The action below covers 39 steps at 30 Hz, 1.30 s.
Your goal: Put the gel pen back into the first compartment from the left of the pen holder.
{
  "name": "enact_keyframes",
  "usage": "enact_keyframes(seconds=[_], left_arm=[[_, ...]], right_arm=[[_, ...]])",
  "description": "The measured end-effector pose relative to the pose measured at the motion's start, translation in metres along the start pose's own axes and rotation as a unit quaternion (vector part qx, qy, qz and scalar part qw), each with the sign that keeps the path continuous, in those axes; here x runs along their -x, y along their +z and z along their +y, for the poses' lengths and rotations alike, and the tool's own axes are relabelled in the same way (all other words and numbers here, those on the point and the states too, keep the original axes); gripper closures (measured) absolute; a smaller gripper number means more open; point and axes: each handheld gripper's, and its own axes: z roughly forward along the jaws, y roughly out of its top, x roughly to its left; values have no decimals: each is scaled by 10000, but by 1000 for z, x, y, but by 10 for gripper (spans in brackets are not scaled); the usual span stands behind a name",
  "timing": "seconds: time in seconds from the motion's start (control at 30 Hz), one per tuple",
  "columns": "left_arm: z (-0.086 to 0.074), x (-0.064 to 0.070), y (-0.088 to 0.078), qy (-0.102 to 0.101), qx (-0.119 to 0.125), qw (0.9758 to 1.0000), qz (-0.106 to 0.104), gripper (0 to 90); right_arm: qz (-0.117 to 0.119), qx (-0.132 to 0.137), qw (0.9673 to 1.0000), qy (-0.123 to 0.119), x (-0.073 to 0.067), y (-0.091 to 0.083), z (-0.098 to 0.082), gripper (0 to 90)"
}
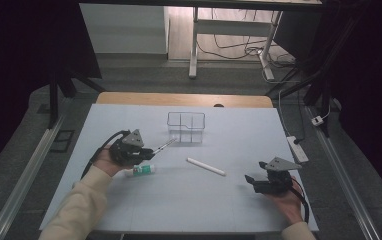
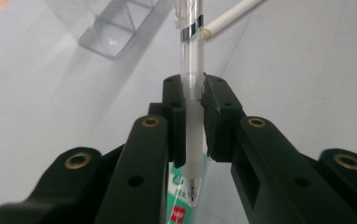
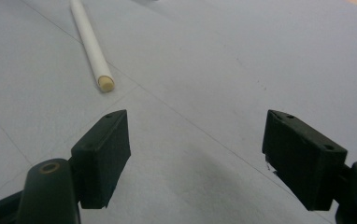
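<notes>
Left of centre in the high view, the left gripper (image 1: 149,151) clamps a clear plastic pen (image 2: 191,100), while the right gripper (image 3: 197,158) at lower right gapes wide, holding nothing

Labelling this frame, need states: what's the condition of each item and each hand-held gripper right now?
Left hand-held gripper: shut on the clear plastic pen.
Clear plastic pen: clamped between the pads, lifted off the table.
Right hand-held gripper: open, nothing between the pads.
White stick with cream end: lying flat on the table.
Small white-and-green tube: lying on its side.
Clear divided plastic organiser: upright, looks empty.
</notes>
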Motion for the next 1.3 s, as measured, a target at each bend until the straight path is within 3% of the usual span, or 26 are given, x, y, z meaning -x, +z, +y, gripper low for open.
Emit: enact_keyframes(seconds=[0.37, 0.73, 1.3], left_arm=[[13, 10, 10, 179, 8, 9995, -241, 797], [13, 13, 17, 149, -38, 9991, -394, 797], [19, 21, 23, 164, -28, 9988, -468, 797]], right_arm=[[23, 49, 10000, -35, -2, 2, 3, 230], [45, 87, 9999, -56, -5, 3, 6, 246], [145, 254, 9994, -163, -14, 8, 19, 259]])
